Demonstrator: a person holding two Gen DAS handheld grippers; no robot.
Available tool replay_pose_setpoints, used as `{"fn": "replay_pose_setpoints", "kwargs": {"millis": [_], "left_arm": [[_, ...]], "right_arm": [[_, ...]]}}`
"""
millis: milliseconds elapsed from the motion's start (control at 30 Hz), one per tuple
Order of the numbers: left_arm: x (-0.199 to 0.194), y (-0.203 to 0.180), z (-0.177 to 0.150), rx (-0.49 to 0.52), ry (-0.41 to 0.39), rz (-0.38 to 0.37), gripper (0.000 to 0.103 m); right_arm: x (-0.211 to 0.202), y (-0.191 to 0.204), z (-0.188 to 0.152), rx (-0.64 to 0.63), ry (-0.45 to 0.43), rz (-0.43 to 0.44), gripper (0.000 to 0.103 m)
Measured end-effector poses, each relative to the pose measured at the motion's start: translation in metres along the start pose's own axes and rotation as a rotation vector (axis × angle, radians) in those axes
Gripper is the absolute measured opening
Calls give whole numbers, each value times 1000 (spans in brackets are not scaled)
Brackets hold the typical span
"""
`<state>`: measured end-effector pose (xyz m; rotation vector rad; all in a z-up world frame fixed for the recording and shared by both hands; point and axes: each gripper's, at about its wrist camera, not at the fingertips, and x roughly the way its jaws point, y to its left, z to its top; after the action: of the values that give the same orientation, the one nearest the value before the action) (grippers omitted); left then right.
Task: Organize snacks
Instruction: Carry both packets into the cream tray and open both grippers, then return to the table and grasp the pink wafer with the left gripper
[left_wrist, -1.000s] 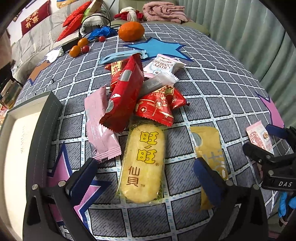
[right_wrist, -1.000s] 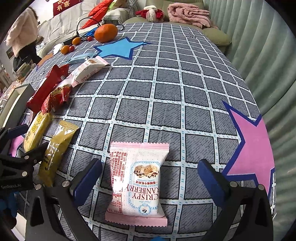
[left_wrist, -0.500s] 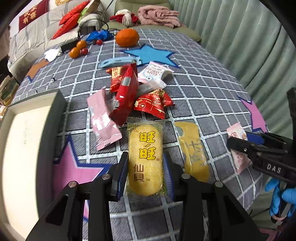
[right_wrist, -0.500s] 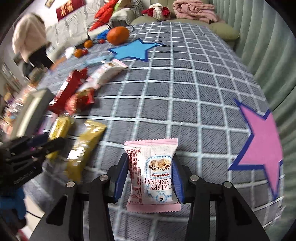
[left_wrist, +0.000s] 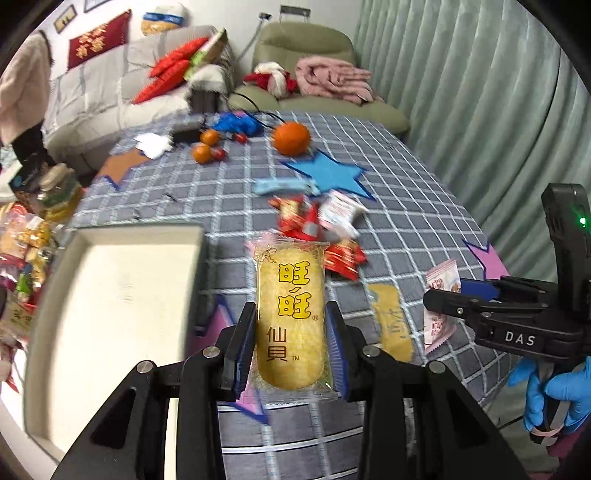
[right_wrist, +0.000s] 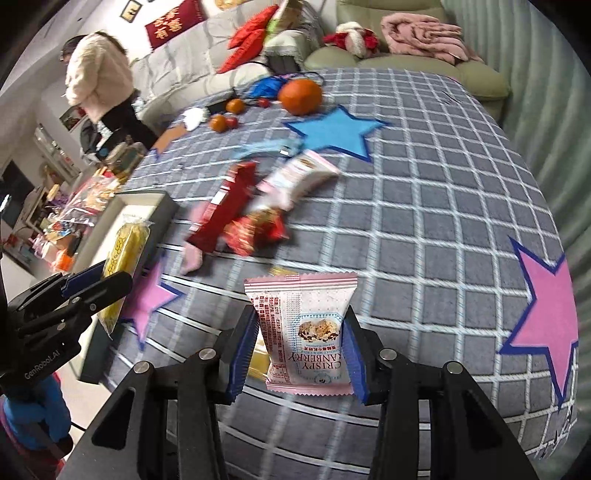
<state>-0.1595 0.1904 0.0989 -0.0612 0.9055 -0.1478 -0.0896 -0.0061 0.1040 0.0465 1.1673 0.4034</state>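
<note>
Both fingers of the left gripper (left_wrist: 291, 343) are drawn in narrow against the long sides of the yellow rice cracker packet (left_wrist: 290, 317), their blue pads pressing its clear wrapper so that the packet stands lifted off the checked tablecloth (left_wrist: 406, 221), its red-lettered face toward the camera. To its left lies the shallow white tray (left_wrist: 110, 295) with a dark rim, close beside the packet as seen from the left wrist; from the right wrist the packet appears in front of the tray's near corner, and whether it is over the rim cannot be told. On the other side, the right gripper (right_wrist: 301, 350) is likewise closed narrow on the pink cranberry snack pouch (right_wrist: 306, 328), one blue pad on each side edge, the pouch held upright and clear of the cloth. A gold packet (left_wrist: 393, 321) lies flat on the cloth between the two grippers. Farther back sits a blurred heap of red packets (left_wrist: 314, 236) with a white pouch (left_wrist: 341, 214) beside it, then a blue star (left_wrist: 327, 173) on the cloth and a large orange (left_wrist: 291, 137) near the far edge. A blue-gloved hand (left_wrist: 550, 391) grips the right gripper's handle.
</note>
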Motion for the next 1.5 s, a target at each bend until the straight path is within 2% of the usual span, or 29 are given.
{"fn": "replay_pose_setpoints", "kwargs": {"millis": [233,500,667,867,1100,1133,1167,1200,1233,1267,1300,1500], "left_arm": [[-20,53,-4,-68,-45,76,39],[-24,124,-20,-189,-32,164,39],[-19,158,-32,-275,-11,169,39],[-6,176,-42,-310,20,172,39],[5,189,-46,-331,45,164,40],[6,190,-47,-332,46,164,41],[6,190,-47,-334,47,163,47],[7,190,-47,-335,49,162,61],[6,190,-48,-338,51,163,70],[5,190,-48,-345,46,171,83],[3,191,-49,-350,33,174,83],[-4,186,-44,-349,25,157,83]], "right_arm": [[10,65,20,-117,0,46,46],[38,145,41,-228,34,126,46],[61,189,52,-284,62,154,46],[83,227,65,-322,88,178,46],[105,246,74,-314,122,186,46],[108,247,75,-309,126,187,46],[110,247,77,-302,131,192,47],[112,246,78,-295,140,197,52],[114,245,79,-283,148,202,61],[115,243,79,-271,148,202,89],[113,238,79,-255,135,190,103],[94,196,69,-210,101,106,103]]}}
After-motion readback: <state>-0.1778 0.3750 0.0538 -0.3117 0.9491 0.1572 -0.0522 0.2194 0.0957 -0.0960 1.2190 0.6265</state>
